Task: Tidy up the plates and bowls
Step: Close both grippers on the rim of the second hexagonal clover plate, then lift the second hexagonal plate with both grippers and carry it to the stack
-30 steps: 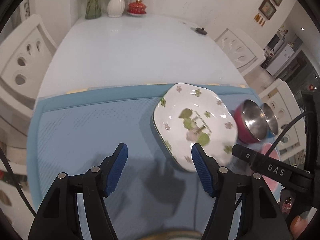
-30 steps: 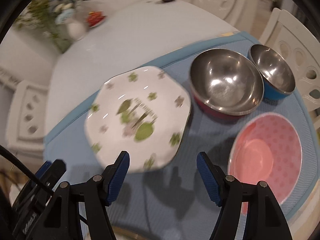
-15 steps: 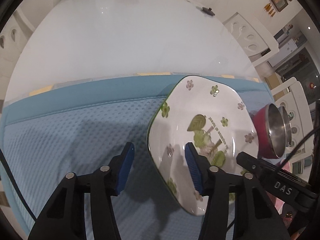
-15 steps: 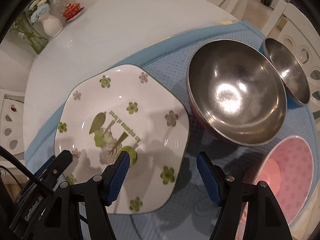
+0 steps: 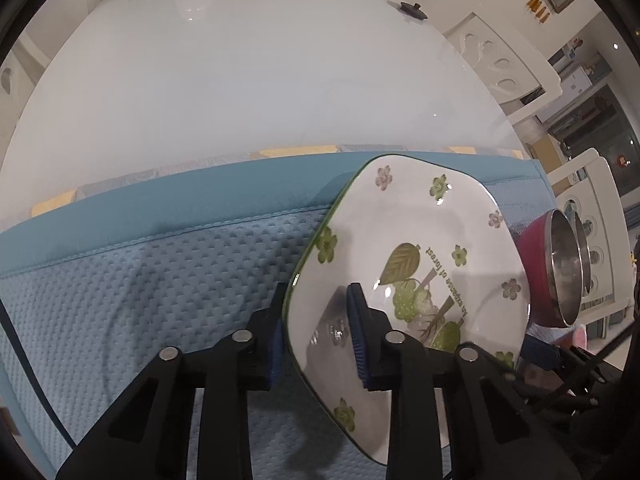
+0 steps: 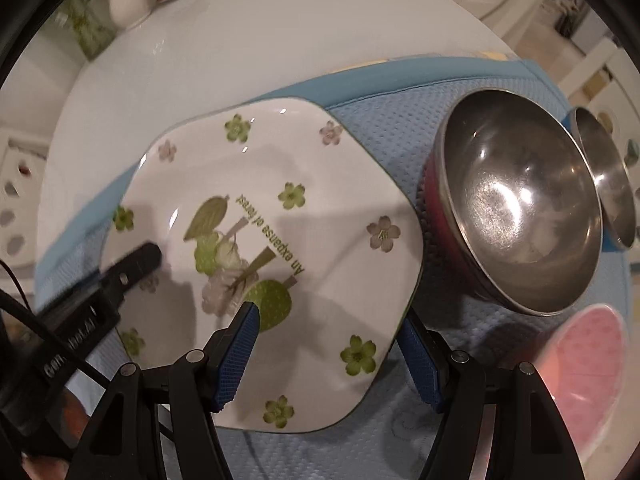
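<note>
A white plate with green flowers and leaf print (image 5: 420, 264) (image 6: 260, 232) lies on the blue mat (image 5: 140, 280). My left gripper (image 5: 316, 340) is shut on the plate's left rim, one finger under it and one on top; that finger shows in the right wrist view (image 6: 132, 264). My right gripper (image 6: 332, 356) is open and straddles the plate's near right corner, one finger above the plate and one beside its edge. A red steel-lined bowl (image 6: 516, 216) (image 5: 548, 272) stands right of the plate.
A second steel bowl with a blue outside (image 6: 608, 184) stands behind the red one. A pink dotted bowl (image 6: 584, 376) sits at the near right. The white table (image 5: 240, 72) carries vases (image 6: 124, 4) and a red dish at its far end. White chairs (image 5: 500, 60) surround it.
My left gripper has moved right and closed on the plate's left rim. My right gripper has come lower and closer, its fingers now at the plate's near right corner.
</note>
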`<state>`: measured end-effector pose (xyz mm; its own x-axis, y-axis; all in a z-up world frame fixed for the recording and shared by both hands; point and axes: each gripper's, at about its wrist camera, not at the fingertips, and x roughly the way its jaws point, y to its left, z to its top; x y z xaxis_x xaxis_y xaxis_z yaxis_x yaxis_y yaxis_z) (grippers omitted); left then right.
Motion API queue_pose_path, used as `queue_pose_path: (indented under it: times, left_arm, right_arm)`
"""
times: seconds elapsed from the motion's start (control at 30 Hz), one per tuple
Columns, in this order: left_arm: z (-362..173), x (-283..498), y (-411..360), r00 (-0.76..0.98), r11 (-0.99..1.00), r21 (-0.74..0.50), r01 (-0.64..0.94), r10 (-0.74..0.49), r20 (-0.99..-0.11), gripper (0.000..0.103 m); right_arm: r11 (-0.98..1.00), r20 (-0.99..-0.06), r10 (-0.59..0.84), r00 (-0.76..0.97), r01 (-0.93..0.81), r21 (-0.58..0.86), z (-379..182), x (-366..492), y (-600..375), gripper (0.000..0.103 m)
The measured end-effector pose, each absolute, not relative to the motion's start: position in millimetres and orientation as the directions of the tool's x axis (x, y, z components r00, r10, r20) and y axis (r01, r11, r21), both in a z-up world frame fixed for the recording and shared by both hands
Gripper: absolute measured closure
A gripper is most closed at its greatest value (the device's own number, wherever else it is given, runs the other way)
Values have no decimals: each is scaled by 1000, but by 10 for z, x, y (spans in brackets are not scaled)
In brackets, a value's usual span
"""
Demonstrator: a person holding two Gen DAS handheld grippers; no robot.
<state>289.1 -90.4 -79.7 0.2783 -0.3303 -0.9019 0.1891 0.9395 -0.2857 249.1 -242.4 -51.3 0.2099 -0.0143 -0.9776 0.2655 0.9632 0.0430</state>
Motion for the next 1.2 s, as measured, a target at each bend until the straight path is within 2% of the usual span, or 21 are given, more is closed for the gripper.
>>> queue_pose_path:
  times: [0.1,0.4,0.57,0.77,0.87,1.03,1.2]
  left_arm:
    - [-799,2906,-873,270,935,-302,185,-343,-900,80]
    - [-818,2919,-806,270,927,-333,172,-370,-889,82]
    - [-777,2782,-644,326,945,-289,152,-324,-888,82]
    - [-741,2560,-183,330,964,-266,16,-257,-908,83]
    - [-701,2377,91,346,971,-235,-28,-211,-914,83]
    - [-762,2179,434,330,954,-289,-75,-250,-911,83]
    - [-777,2150,388,344,956,-289,-50,-255,-904,81]
  right_arm:
    - [970,-982,-41,186,243,5,-521,2497,-2333,35]
    - [976,-975,-33,218,216,15,-597,2666,-2414,33]
    - [995,-966,-37,255,99,-12,-578,2681,-2250,35]
    - [999,-964,-39,262,-25,-48,-550,2598,-1829,38]
    - [996,-971,-5,240,-90,-28,-562,2451,-1580,39]
    - [977,-966,90,243,-208,39,-545,2299,-1334,39]
    - [975,-950,204,236,-140,174,-486,2378,-1566,39]
